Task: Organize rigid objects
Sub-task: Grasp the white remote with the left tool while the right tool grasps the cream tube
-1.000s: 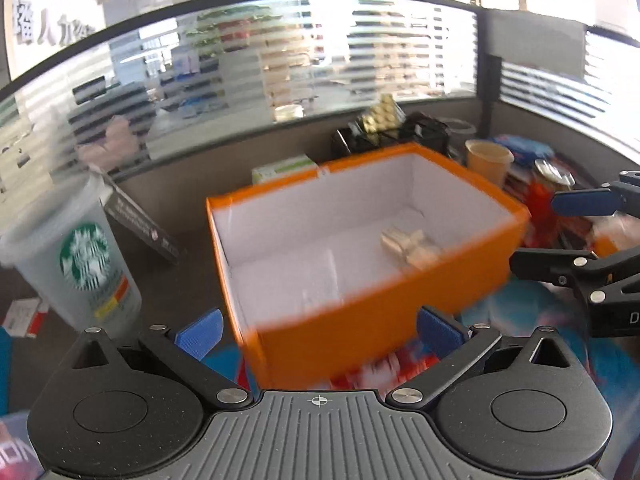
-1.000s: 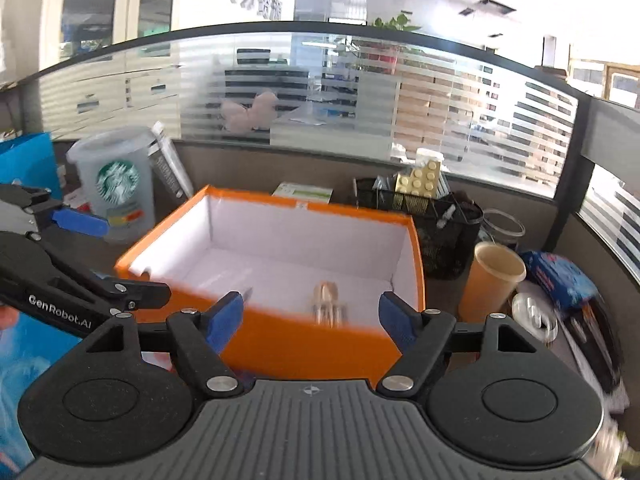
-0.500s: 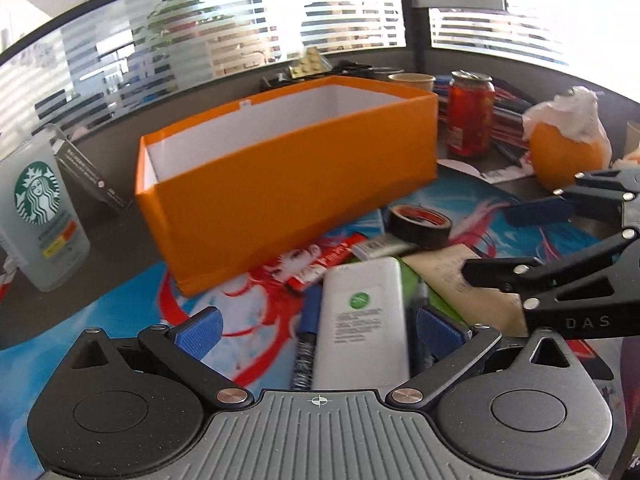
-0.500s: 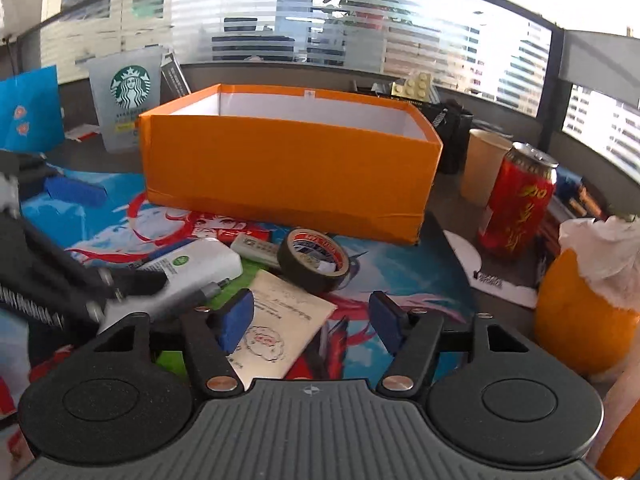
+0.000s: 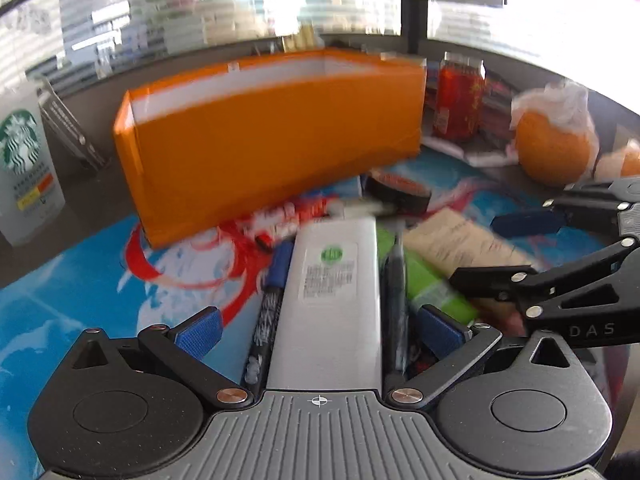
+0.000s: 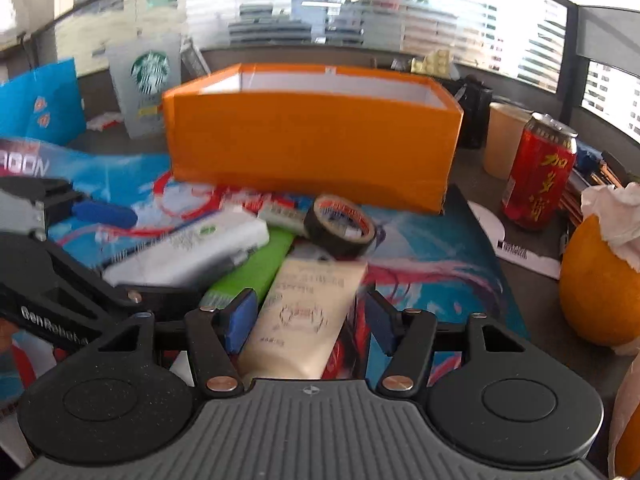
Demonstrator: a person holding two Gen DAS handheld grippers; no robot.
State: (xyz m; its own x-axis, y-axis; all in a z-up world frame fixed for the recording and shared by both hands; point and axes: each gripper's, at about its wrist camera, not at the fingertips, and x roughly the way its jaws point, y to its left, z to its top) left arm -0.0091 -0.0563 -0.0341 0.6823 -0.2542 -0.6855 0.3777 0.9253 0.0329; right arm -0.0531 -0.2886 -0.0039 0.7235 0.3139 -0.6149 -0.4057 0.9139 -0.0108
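Left wrist view: the left gripper (image 5: pixel 318 326) spreads wide over the white power bank (image 5: pixel 334 296), which lies just in front of the orange box (image 5: pixel 272 136), pens flanking it. Nothing is gripped. Looks like the pick-up step; next, close squarely on its long sides.

Right wrist view: the right gripper (image 6: pixel 306 318) gapes around the cream tube (image 6: pixel 306 304), in front of the box, behind the tape roll (image 6: pixel 340 226). Empty too, ready to pinch.

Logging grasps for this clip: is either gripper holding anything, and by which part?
Nothing held. Left gripper open astride the white rectangular power bank; right gripper open astride the cream tube.
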